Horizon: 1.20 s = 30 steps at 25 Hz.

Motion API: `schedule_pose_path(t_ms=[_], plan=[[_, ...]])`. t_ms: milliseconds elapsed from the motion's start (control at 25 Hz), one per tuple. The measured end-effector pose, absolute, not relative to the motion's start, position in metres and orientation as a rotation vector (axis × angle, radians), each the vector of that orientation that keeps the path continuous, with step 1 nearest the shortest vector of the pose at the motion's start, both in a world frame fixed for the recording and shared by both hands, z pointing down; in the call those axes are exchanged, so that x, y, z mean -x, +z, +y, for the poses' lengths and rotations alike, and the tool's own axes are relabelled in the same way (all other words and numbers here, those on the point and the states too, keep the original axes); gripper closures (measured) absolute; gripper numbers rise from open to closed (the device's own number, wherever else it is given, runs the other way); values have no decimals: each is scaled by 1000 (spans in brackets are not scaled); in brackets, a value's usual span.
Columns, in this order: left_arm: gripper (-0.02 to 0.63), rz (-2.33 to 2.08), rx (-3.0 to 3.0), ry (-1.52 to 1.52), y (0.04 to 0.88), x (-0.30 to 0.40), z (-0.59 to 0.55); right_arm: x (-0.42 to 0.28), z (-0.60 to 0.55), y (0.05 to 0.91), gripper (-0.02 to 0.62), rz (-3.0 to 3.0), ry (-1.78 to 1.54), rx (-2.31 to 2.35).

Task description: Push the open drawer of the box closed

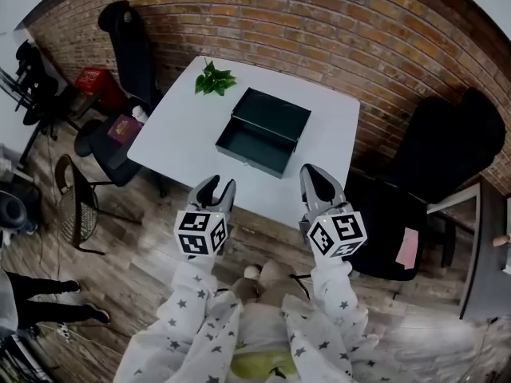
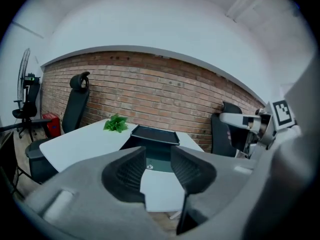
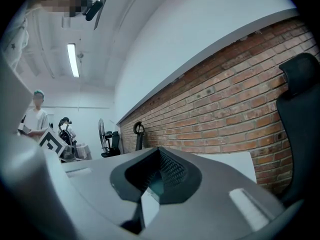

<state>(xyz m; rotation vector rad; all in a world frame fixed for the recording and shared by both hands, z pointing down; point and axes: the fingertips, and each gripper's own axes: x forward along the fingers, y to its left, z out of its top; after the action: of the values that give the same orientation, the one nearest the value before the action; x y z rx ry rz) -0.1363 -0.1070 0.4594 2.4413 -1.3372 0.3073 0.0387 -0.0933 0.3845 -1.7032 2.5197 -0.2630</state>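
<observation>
A dark green box [image 1: 271,112] lies on the white table [image 1: 176,126], and its drawer [image 1: 249,148] is pulled out toward me, empty. My left gripper [image 1: 219,183] hovers off the table's near edge, short of the drawer and apart from it. It is open with nothing between its jaws. In the left gripper view the box [image 2: 154,134] shows past the spread fingers [image 2: 131,171], and the left gripper [image 2: 158,153] points at the drawer. My right gripper [image 1: 315,174] hangs at the near right of the drawer, jaws together and empty. The right gripper view points the right gripper [image 3: 159,156] at the brick wall.
A small green plant [image 1: 214,80] sits at the table's far edge behind the box. Black office chairs stand at the far left [image 1: 132,46] and at the right [image 1: 447,150]. A wire chair [image 1: 76,202] stands at the near left. A brick wall [image 1: 319,22] runs behind.
</observation>
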Motion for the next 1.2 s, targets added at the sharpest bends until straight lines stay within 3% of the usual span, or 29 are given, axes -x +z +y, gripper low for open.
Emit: schedule_pose_path(t_ms=[520,1200], plan=[[459,-1187,-2349,512,548,106,-159,-37,-149,432,595,2522,-394,1749],[459,-1081,-2264,706,611,75,-193,-47,-212,435,595,2558,-425,1640]])
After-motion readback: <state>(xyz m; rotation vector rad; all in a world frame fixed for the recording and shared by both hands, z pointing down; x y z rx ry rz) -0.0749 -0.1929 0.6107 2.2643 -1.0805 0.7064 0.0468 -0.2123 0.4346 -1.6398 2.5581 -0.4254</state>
